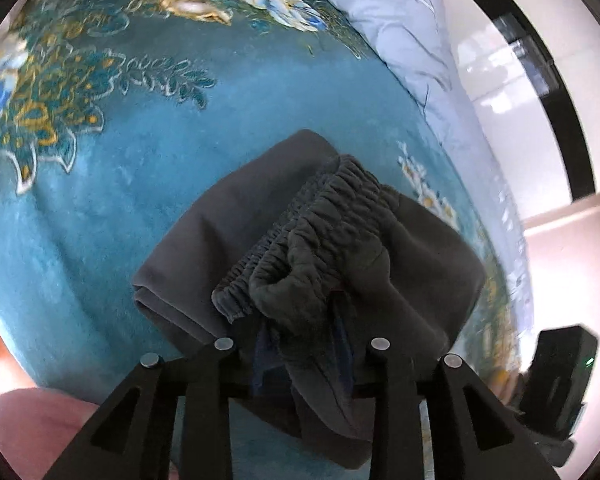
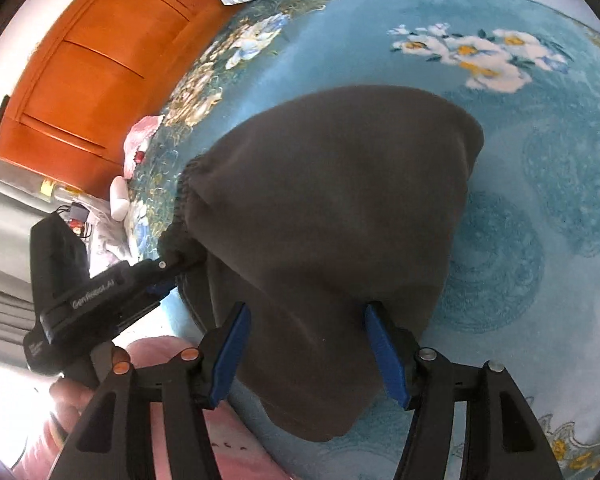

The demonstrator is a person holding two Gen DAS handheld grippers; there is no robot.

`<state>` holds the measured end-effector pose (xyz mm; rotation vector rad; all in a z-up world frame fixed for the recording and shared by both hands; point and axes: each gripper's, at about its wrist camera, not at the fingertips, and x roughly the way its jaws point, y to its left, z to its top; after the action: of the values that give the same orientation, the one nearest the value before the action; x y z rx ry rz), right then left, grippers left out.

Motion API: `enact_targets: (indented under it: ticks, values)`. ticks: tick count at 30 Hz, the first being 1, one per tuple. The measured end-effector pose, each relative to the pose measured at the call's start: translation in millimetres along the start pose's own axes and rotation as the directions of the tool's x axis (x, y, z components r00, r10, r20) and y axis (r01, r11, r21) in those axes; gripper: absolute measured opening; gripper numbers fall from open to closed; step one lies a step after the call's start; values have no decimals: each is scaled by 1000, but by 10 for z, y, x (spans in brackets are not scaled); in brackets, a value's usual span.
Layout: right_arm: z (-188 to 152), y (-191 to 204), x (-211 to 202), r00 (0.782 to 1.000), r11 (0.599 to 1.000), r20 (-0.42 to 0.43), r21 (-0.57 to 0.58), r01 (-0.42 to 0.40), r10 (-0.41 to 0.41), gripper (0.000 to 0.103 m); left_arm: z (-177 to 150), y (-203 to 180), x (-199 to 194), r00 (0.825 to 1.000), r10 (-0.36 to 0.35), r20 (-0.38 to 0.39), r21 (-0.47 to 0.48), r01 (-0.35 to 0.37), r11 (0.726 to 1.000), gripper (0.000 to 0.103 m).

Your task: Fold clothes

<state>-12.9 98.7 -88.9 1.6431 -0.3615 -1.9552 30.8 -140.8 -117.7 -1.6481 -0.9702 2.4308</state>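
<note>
Dark grey trousers (image 1: pixel 260 236) with an elastic waistband (image 1: pixel 320 216) lie folded on a blue floral bedspread (image 1: pixel 100 208). My left gripper (image 1: pixel 302 344) is shut on the waistband end, with cloth bunched between its blue pads. In the right wrist view the trousers (image 2: pixel 332 208) spread in front of my right gripper (image 2: pixel 306 344). Its blue fingers (image 2: pixel 230 352) stand wide apart, open, with the cloth's near edge lying between them. The left gripper (image 2: pixel 168 276) shows at the left of that view, clamped on the waistband.
A pale blue quilt (image 1: pixel 400 28) lies along the far edge of the bed. An orange wooden headboard (image 2: pixel 92 60) stands at the upper left in the right wrist view, with a cluttered bedside and a white bottle (image 2: pixel 119 198) below it. Pink fabric (image 2: pixel 228 440) lies near me.
</note>
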Motion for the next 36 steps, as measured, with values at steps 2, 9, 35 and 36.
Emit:
enact_targets:
  ticks: [2,9,35,36]
  values:
    - [4,-40,-22,1000,1000,-2,12,-17,17,64,3,-23,0,1000,15,-4,5,-15,1000,34]
    - [0,-123,-11,1000,997,-4,65,-29,30,64,-40,-70,-104,993,117,30,32,-118,992,66]
    - [66,-154,-78,999,994,-10,99,-41,42,64,42,-53,-250,979,-153,133,-3,155,988,33]
    - [72,-110,-103,998,995,-4,87,-56,57,64,59,-60,-335,974,-164,159,8,165,986,33]
